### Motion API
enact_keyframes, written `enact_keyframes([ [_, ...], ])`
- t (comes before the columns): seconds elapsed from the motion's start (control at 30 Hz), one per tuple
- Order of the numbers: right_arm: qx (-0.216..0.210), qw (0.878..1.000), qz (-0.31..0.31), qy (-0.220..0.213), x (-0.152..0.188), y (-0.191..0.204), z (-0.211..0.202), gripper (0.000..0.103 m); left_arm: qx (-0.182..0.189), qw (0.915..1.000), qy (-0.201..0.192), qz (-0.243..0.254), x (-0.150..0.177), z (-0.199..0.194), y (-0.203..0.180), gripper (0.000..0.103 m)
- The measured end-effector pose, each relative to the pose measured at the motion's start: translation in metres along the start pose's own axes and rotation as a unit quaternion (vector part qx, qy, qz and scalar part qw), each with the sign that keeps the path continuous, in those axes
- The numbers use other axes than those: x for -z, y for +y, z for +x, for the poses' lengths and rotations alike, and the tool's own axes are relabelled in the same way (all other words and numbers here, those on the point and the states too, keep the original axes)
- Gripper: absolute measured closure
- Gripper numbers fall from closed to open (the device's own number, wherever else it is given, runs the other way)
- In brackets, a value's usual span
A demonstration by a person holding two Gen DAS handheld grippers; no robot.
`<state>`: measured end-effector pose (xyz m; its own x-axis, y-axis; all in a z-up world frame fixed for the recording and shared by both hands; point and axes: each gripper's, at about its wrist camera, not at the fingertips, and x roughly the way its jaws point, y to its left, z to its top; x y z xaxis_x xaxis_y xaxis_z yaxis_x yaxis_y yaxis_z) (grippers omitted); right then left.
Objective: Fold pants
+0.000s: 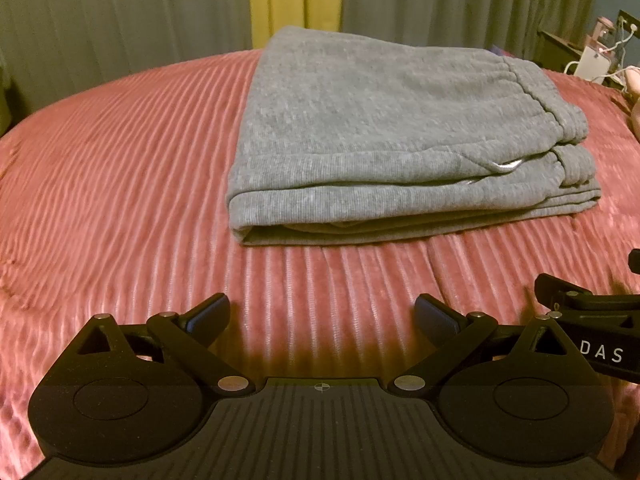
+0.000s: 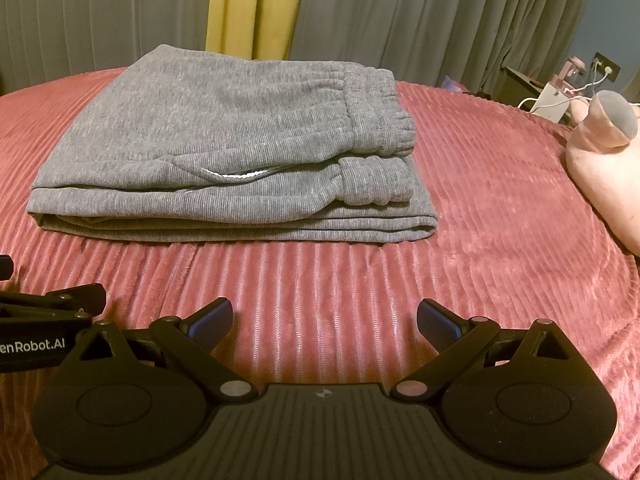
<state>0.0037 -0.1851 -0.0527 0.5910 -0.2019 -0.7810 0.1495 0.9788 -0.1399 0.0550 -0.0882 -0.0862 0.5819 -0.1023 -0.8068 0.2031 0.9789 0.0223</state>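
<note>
Where the ribbed pink bedspread [image 1: 120, 184] covers the bed, the grey pants [image 1: 392, 140] lie folded into a thick, neat rectangle of several layers, elastic waistband [image 2: 372, 116] stacked at the right end and the fold edge facing the cameras. A bit of white drawstring [image 2: 232, 175] peeks from a pocket opening on the near side. The left claw [image 1: 322, 316] hovers low over the bedspread just in front of the pants, fingers spread wide, gripping nothing. The right claw [image 2: 325, 320] sits just beside it, likewise spread wide and holding nothing, apart from the cloth. Each claw shows at the edge of the other's view. A pink plush toy [image 2: 600, 160] rests on the bed to the right, well apart from the pants. Grey and yellow curtains [image 2: 248, 8] hang behind the bed
</note>
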Motion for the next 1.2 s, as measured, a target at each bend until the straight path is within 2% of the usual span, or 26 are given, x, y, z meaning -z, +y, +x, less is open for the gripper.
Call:
enact_keyframes([
  [1.2, 0.002, 1.000, -0.003, -0.002, -0.0008, 0.0018, -0.0020, 0.004, -0.001, 1.0000, -0.003, 0.003, -0.0001, -0.0004, 0.0002, 0.002],
])
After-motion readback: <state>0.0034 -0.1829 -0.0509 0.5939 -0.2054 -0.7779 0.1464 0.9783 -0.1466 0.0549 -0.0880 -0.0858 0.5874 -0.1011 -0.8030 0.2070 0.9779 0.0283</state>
